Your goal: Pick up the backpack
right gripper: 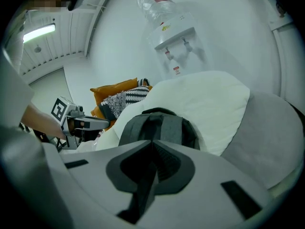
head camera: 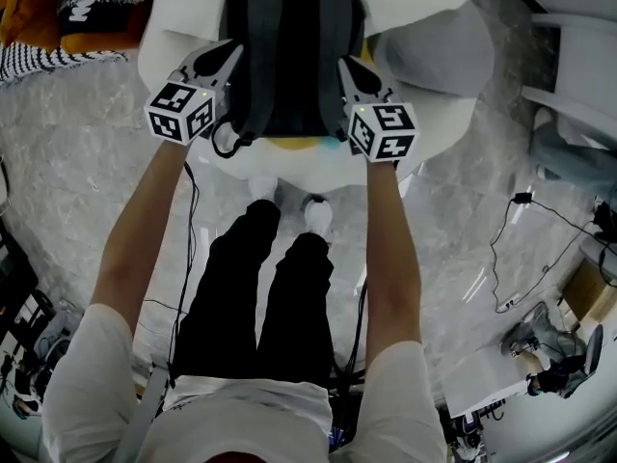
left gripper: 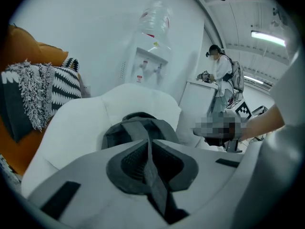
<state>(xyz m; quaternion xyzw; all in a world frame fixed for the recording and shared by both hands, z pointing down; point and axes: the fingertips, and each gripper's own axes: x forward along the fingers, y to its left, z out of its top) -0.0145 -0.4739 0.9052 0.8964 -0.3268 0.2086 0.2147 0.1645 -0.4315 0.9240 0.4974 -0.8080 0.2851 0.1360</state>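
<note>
Backpack (head camera: pixel 294 56) on armchair (head camera: pixel 439 123) overhead, gripper views: strap (left gripper: pixel 157 187) in left tongs (left gripper: pixel 147 142), right tongs (right gripper: pixel 152 142)

One backpack (head camera: pixel 294 56), two grippers (head camera: pixel 234 54) (head camera: pixel 347 66), one white armchair (head camera: pixel 178 37), one water dispenser (left gripper: pixel 151 56), one orange cushion (left gripper: pixel 26 51).

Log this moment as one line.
left gripper: shut on backpack strap | right gripper: shut on other strap | backpack: against white armchair

I look down on the dark grey backpack (head camera: pixel 294 56), which rests on a white cushioned chair (head camera: pixel 169 37). My left hand-held gripper (head camera: pixel 229 58) meets its left edge and my right hand-held gripper (head camera: pixel 347 68) its right edge, above the marble floor (head camera: pixel 77 162).
</note>
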